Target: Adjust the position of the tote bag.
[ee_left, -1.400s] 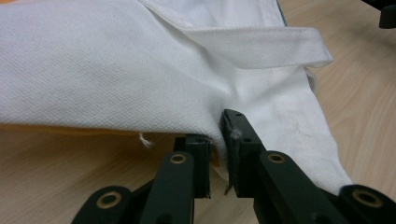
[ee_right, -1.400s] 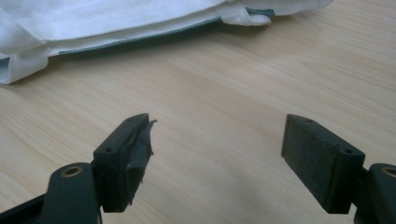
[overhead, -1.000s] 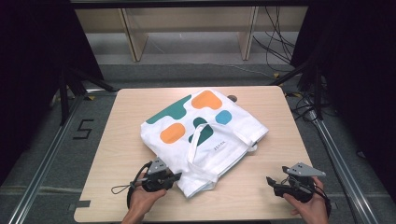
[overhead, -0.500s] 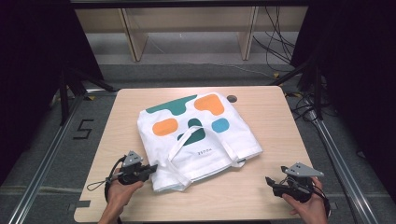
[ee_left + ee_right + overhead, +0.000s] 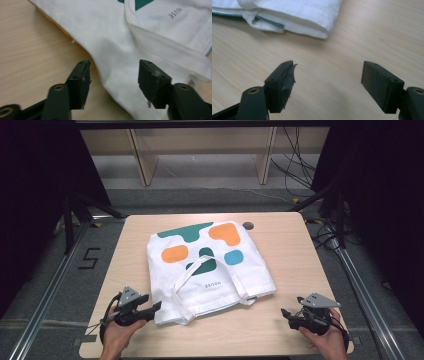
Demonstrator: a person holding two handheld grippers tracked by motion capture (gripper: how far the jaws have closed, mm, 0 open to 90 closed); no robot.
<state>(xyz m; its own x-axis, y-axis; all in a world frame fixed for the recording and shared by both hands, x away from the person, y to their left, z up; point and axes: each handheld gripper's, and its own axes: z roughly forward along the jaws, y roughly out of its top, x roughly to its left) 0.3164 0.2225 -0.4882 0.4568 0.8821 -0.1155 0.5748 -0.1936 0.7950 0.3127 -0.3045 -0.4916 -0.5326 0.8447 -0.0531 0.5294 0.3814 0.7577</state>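
Note:
A white tote bag [image 5: 210,265] printed with teal, orange and blue shapes lies flat on the middle of the wooden table [image 5: 295,255]. Its handle loops [image 5: 186,281] point toward the near edge. My left gripper [image 5: 157,307] is at the bag's near left corner, open. In the left gripper view the white cloth [image 5: 120,45] runs between the spread jaws of that gripper [image 5: 113,72], and a handle strap [image 5: 162,52] lies further off. My right gripper [image 5: 284,314] is open over bare wood near the front right. In its own view the gripper [image 5: 328,75] faces the bag's corner [image 5: 294,12], which lies ahead and apart.
A small dark round spot [image 5: 247,225] sits near the table's far edge. Bare wood runs left and right of the bag. Metal rails [image 5: 45,310] flank the table, and a floor mark "5" [image 5: 88,258] lies to the left.
The left gripper moved left along the near edge. The bag turned and slid left with it and now lies squarer. The right gripper has stayed put.

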